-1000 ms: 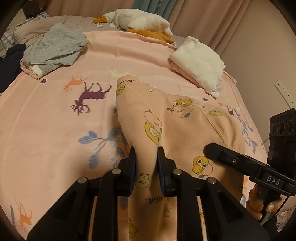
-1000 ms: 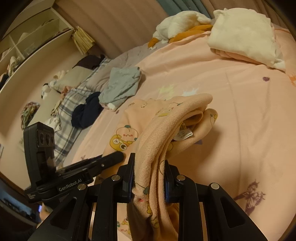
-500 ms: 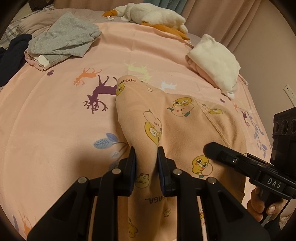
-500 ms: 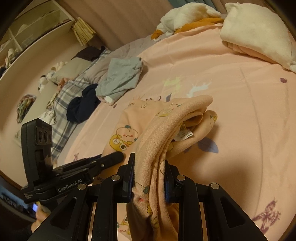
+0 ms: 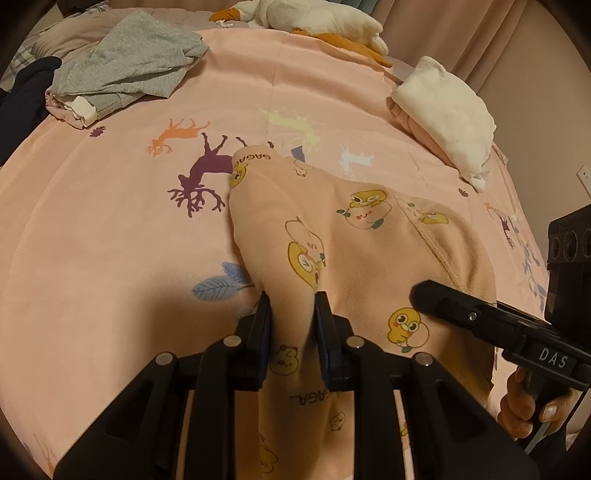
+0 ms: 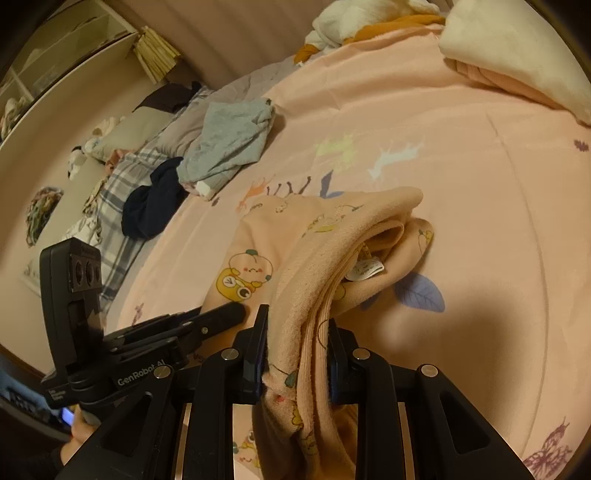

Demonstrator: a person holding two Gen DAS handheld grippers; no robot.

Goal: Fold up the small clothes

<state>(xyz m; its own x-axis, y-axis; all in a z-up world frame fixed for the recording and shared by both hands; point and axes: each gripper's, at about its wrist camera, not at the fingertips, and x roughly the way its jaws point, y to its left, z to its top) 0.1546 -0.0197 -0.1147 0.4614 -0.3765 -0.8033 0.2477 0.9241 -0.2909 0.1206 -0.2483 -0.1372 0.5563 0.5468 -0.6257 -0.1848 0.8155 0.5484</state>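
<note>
The peach garment (image 5: 354,236), printed with cartoon ducks, lies near the middle of the pink bedsheet (image 5: 110,240), its far part resting on the sheet and its near edge lifted by both grippers. The left gripper (image 5: 291,314) has its fingers narrowed onto a bunched fold of the cloth; the right gripper (image 6: 297,332) pinches a thicker stack of layers, with a small white care tag (image 6: 364,269) peeking out of the folds just beyond it. The step in hand looks like carrying the near edge over to lay a fold. The next move probably calls for both grippers to travel together toward the far edge, keeping the cloth taut between them, lowering it flat and only then letting go.

Readable writing: "GAGA" on the garment, "DAS" on the right gripper's body in the left view, "GenRobot.AI" on the left gripper in the right view. The tag's print is too small to read.

Farther off lie a grey garment (image 5: 125,66) at far left, a folded white pile (image 5: 447,110) at far right, and a plush duck (image 5: 314,18) at the far edge.
</note>
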